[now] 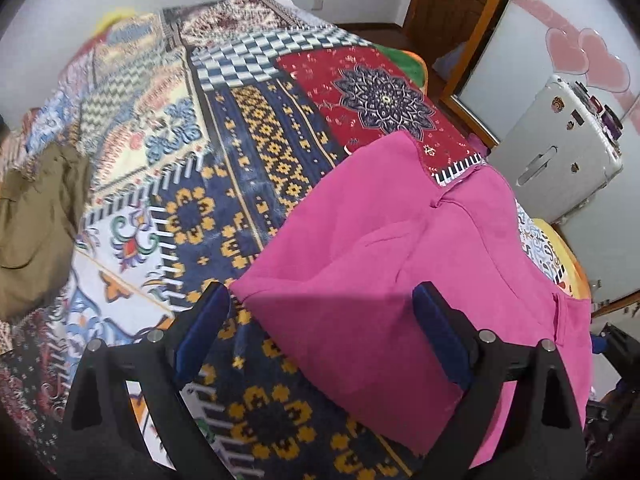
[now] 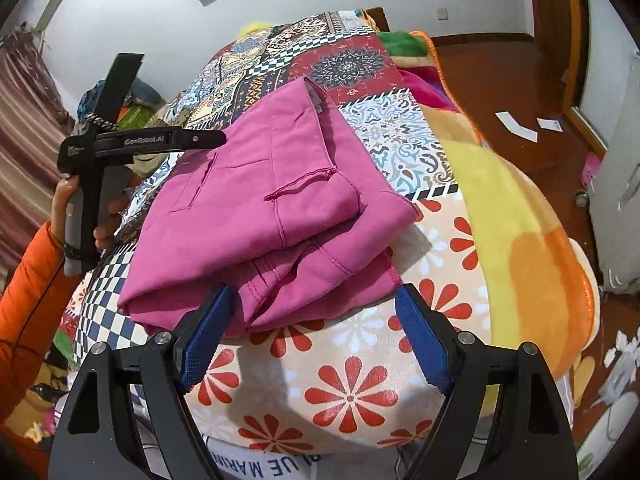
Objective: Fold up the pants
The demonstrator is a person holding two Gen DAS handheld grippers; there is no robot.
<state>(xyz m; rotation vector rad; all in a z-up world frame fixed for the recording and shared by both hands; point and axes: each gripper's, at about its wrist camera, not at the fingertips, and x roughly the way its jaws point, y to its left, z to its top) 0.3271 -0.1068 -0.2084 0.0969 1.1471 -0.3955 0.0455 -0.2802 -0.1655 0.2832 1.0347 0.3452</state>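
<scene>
The pink pants (image 2: 264, 208) lie folded in a layered stack on the patterned bedspread (image 2: 360, 360); they also show in the left wrist view (image 1: 400, 260). My left gripper (image 1: 322, 308) is open and empty, its fingers either side of the stack's near corner, just above it. In the right wrist view the left gripper (image 2: 216, 138) reaches over the stack's far left edge. My right gripper (image 2: 314, 316) is open and empty, hovering at the stack's near edge.
An olive garment (image 1: 36, 220) lies on the bed (image 1: 240, 152) at the left. A white suitcase (image 1: 560, 152) and a glass door stand to the right. A yellow-orange blanket (image 2: 520, 240) covers the bed's right side. Wooden floor with paper scraps (image 2: 516, 126) lies beyond.
</scene>
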